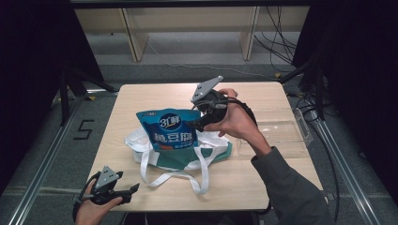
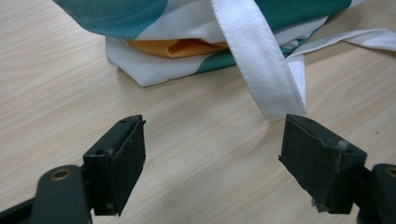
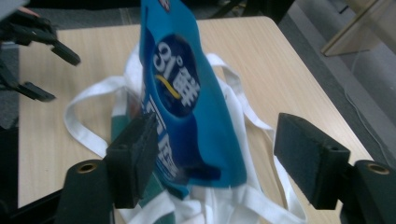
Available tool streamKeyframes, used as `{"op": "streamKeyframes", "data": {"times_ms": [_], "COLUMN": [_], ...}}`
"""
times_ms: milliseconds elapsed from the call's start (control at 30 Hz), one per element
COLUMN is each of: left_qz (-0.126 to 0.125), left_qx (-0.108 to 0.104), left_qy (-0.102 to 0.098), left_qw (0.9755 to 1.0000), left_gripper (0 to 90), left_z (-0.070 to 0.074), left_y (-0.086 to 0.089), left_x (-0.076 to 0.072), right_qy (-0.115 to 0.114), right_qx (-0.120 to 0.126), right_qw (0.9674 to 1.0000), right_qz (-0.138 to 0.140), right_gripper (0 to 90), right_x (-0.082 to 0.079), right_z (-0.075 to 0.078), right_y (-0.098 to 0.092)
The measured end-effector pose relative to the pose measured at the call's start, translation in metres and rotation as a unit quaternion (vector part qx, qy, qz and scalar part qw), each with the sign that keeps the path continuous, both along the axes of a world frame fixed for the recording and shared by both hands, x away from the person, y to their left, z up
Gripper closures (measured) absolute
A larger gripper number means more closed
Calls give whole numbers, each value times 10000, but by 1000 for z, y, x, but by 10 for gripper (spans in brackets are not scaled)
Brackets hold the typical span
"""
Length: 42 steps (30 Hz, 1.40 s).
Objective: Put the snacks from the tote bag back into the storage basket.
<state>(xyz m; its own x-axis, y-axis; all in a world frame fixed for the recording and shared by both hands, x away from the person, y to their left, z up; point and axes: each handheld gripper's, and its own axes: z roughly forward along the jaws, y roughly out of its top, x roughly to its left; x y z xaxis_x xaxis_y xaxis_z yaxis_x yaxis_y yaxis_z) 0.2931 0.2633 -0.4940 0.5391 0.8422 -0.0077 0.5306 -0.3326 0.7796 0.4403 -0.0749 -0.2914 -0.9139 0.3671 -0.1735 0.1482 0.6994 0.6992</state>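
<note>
with our right hand-held gripper [image 3: 212, 163] spread around the blue pouch [image 3: 187, 100] without pinching and the left hand-held gripper [image 2: 212, 163] apart, the pouch may topple off the cloth bag [image 1: 180, 157].

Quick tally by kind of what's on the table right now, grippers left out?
Blue snack pouch: 1
Green-and-white tote bag: 1
Clear plastic tray: 1
Total: 3
</note>
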Motion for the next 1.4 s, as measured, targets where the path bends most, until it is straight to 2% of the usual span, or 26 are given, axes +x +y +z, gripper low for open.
{"op": "streamKeyframes", "data": {"times_ms": [33,100,133,167,267,367,400,433,467,500,533,567,633,667,700,733,767,867,900,1033,1133,1200,1233,1267,1367,1400], "left_qz": [1,-8,-95,-49,-108,-34,-132,-119,-135,-37,-32,-82,10,-40,-57,1,2,-87,-29,-54,-55,-62,-99,-48,-45,-22], "left_qx": [1,-13,129,22,83,-18,121,126,121,-22,-43,44,-89,41,77,-35,-61,81,-28,53,60,56,83,-8,94,22], "left_qy": [4,67,55,21,63,46,74,46,80,48,44,56,57,92,104,19,36,89,15,61,28,65,59,38,76,80], "left_qw": [10000,10000,9999,10000,9999,10000,9998,9998,9998,10000,10000,9999,9999,9999,9999,10000,10000,9999,10000,10000,10000,9999,9999,10000,9999,10000], "left_gripper": [213,213,213,213,214,214,214,214,215,214,215,214,215,215,215,214,215,215,215,216,216,216,216,217,216,216], "left_z": [0,0,0,-1,0,-1,0,0,0,-1,-1,-1,-1,0,0,0,-1,0,0,-1,0,0,0,-1,-1,-1], "left_y": [0,0,2,0,1,-1,1,1,1,-1,-1,0,-1,1,2,0,0,1,-1,1,1,1,1,0,1,0], "left_x": [0,0,0,0,0,0,0,0,0,0,0,0,0,0,0,0,0,0,0,0,0,0,0,0,1,0], "right_qy": [74,-6,-6,11,33,78,94,124,158,135,160,160,188,188,189,202,193,275,308,381,335,419,434,476,526,526], "right_qx": [46,-37,-37,-26,-152,-221,-258,-268,-295,-344,-356,-390,-500,-500,-544,-589,-652,-812,-899,-958,-1059,-1083,-1112,-1243,-1329,-1329], "right_qw": [10000,9999,9999,9999,9995,9992,9991,9989,9986,9984,9982,9980,9973,9973,9968,9965,9960,9940,9929,9916,9901,9891,9889,9879,9864,9864], "right_qz": [37,132,132,169,270,336,332,352,407,435,448,469,503,503,550,563,582,674,721,783,858,900,884,794,815,815], "right_gripper": [327,340,340,350,369,394,409,418,428,436,448,451,479,479,488,499,516,544,563,600,630,665,674,689,745,745], "right_x": [1,4,4,4,5,6,6,6,7,8,9,11,14,14,16,17,18,22,24,26,29,31,31,30,32,32], "right_z": [4,7,7,8,10,11,11,11,11,11,10,10,9,9,9,9,9,10,10,10,7,6,5,6,5,5], "right_y": [4,7,7,9,17,25,28,31,34,36,39,41,49,49,51,53,55,60,63,67,71,72,73,73,77,77]}}
